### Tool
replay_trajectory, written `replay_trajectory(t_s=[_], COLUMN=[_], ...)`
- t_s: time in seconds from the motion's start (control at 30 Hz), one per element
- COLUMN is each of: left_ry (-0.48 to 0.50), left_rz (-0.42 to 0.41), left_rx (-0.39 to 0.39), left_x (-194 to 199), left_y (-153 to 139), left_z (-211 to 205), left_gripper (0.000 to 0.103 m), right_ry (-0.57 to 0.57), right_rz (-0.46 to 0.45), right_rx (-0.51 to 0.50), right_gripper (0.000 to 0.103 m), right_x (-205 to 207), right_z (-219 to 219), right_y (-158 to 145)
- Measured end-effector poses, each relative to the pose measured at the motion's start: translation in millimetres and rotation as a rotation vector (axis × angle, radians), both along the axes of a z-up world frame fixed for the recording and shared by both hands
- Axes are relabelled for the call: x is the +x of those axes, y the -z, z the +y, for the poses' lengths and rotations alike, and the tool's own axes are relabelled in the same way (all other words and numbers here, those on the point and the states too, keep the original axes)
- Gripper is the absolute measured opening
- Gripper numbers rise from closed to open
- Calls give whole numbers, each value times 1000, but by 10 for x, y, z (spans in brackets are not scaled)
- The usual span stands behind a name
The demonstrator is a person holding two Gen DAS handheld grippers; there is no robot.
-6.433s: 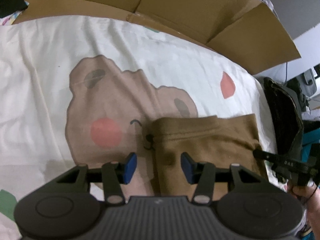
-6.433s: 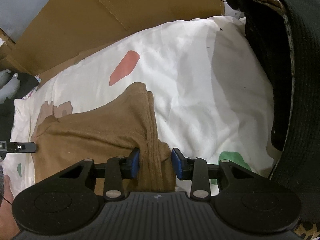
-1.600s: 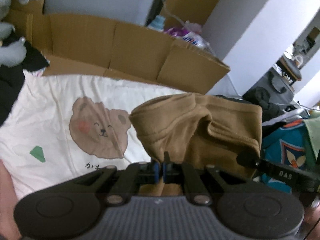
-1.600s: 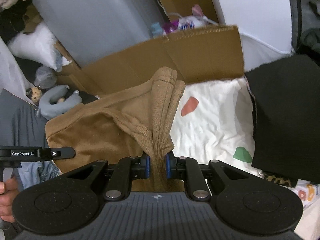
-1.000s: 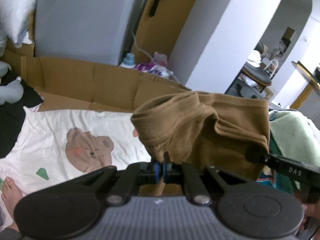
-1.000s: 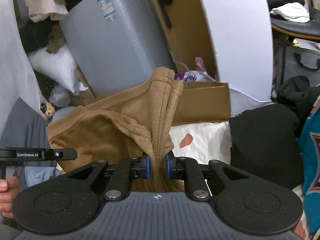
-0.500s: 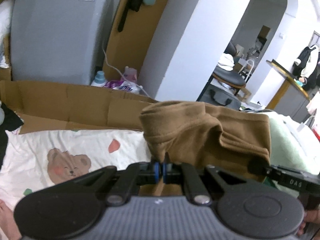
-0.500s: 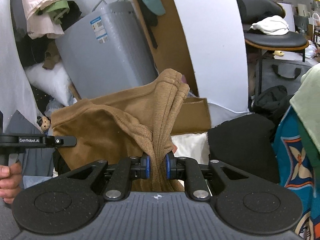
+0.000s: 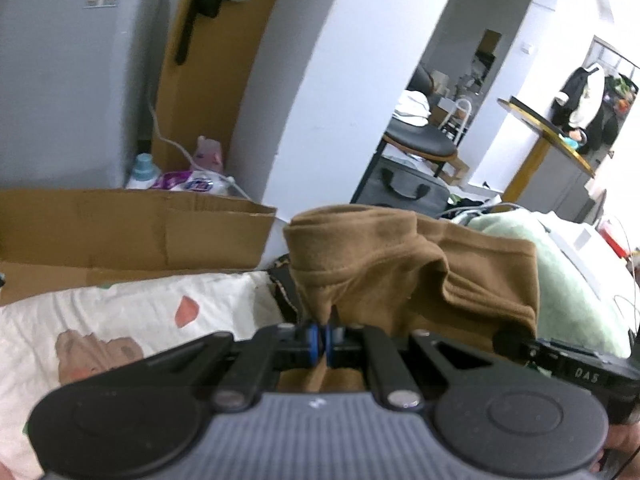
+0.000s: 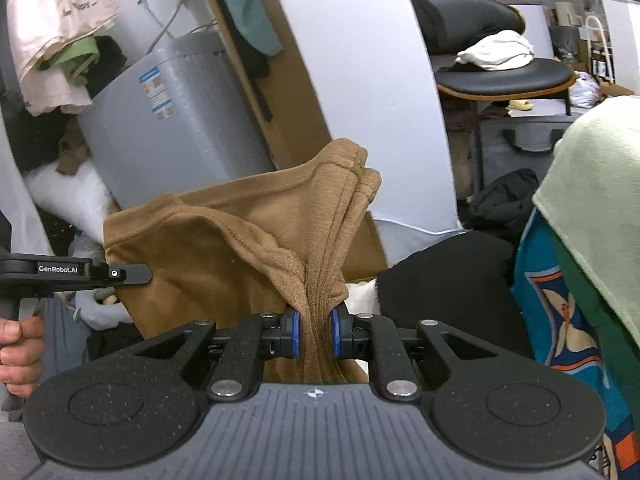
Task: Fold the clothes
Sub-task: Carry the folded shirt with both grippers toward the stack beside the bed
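The brown garment (image 9: 404, 276) is a soft, fleecy piece folded into several layers — stitched hems show along its edges. It hangs in the air, not lying on anything, stretched between two pinched spots with a slack fold sagging in the middle. One bunched corner (image 10: 320, 320) is gathered into a thick vertical pleat — its layered edges fan upward above it.

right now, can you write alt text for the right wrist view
The right gripper pinches a bunched edge of a folded tan fleece garment held up in the air. The left gripper grips its far side; a grey appliance stands behind.
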State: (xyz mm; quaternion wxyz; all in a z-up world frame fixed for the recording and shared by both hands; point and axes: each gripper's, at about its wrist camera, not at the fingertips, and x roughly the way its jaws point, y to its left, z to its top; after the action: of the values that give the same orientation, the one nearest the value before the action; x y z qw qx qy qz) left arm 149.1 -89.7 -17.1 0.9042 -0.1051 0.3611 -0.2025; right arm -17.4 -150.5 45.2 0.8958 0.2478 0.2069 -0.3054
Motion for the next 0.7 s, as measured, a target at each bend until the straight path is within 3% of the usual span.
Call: replay_trajectory(t_s=[0.47, 0.7], left_ry=[102, 164], left_rz=[38, -4], left_rx=[-85, -97], left_x=[461, 538], left_y=[444, 630], left_z=[-439, -747], left_gripper=[4, 4], right_ry=[99, 141], right_rz=[29, 61], right_rx=[22, -18], right_gripper=[15, 15], right_x=[-232, -363], right_z=[-621, -937], right_y=[320, 423])
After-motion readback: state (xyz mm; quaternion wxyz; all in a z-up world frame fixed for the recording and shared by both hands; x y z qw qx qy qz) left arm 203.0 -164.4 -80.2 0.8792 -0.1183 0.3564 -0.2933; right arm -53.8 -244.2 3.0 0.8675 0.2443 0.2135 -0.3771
